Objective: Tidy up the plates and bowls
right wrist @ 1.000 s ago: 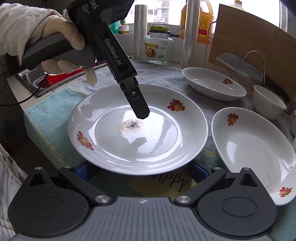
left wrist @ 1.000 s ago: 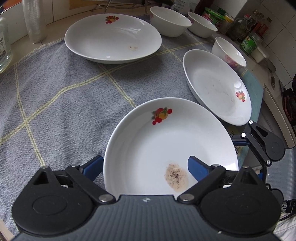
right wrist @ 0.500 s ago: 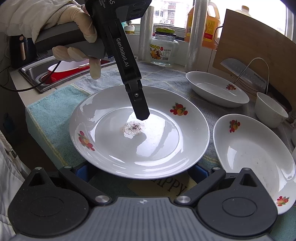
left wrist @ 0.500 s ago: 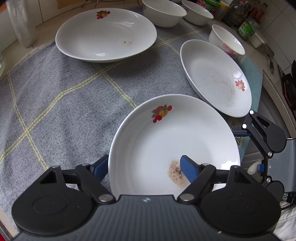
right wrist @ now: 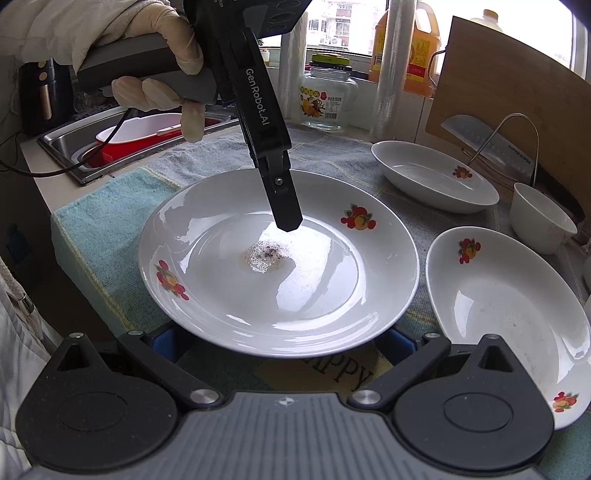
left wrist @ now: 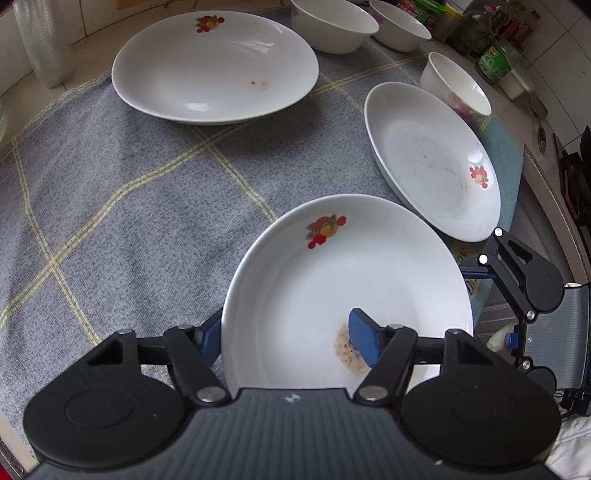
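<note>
From the left wrist camera, the left gripper [left wrist: 288,338] has just been closing and is now clamped on the near rim of the dirty plate [left wrist: 354,280]: one blue finger [left wrist: 364,341] lies inside the plate at about five o'clock, by a brown smear, and the other sits under the outer edge at seven o'clock. The plate rests on a grey checked cloth [left wrist: 122,206] covering the surface. A second plate [left wrist: 214,66] lies at eleven o'clock, a third plate [left wrist: 432,162] at two o'clock, and three bowls [left wrist: 332,24] line the far edge around one o'clock. The right gripper shows at four o'clock beside the plate.

From the right wrist camera, the dirty plate sits dead centre, with the left gripper coming down from twelve o'clock, held by a gloved hand [right wrist: 159,62]. The right gripper [right wrist: 284,341] has its fingers spread wide, reaching under the plate's near rim at six o'clock; whether they touch it I cannot tell. A sink [right wrist: 74,147] lies at ten o'clock.
</note>
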`<state>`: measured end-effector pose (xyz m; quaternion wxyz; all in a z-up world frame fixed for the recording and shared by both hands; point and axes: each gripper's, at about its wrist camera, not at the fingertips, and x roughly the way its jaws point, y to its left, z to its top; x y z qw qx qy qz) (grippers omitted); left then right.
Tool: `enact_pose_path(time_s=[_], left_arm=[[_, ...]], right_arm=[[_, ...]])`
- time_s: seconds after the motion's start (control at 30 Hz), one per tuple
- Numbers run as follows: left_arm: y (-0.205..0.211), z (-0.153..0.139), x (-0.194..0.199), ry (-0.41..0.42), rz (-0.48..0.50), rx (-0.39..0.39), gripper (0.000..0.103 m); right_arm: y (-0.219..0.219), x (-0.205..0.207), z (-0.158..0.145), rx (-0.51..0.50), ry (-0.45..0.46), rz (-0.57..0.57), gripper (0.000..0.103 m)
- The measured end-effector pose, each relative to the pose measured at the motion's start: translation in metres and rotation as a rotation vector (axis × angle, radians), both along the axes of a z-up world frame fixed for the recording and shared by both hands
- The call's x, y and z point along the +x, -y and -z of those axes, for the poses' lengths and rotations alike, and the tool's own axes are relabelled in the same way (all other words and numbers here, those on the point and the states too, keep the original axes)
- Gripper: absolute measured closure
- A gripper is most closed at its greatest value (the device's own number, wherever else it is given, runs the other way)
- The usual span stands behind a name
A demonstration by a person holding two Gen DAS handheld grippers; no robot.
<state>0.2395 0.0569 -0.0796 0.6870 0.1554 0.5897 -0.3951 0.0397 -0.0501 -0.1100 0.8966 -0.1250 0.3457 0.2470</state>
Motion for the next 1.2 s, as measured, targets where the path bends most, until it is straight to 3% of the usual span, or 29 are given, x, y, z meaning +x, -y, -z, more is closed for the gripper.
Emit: enact_pose_path(time_s=[0.6,1.2], left_arm=[[-0.001,-0.003,-0.005,0.019,0.006,0.009,0.035],[-0.054,-0.027,-0.001,0.06,-0.104,-0.036,0.035]], right_arm=[[-0.005,0.004,-0.005,-0.044,-0.02,-0.003,0.0],[-0.02,0.024,-0.022,-0.02,-0.04,-0.077,0.0]])
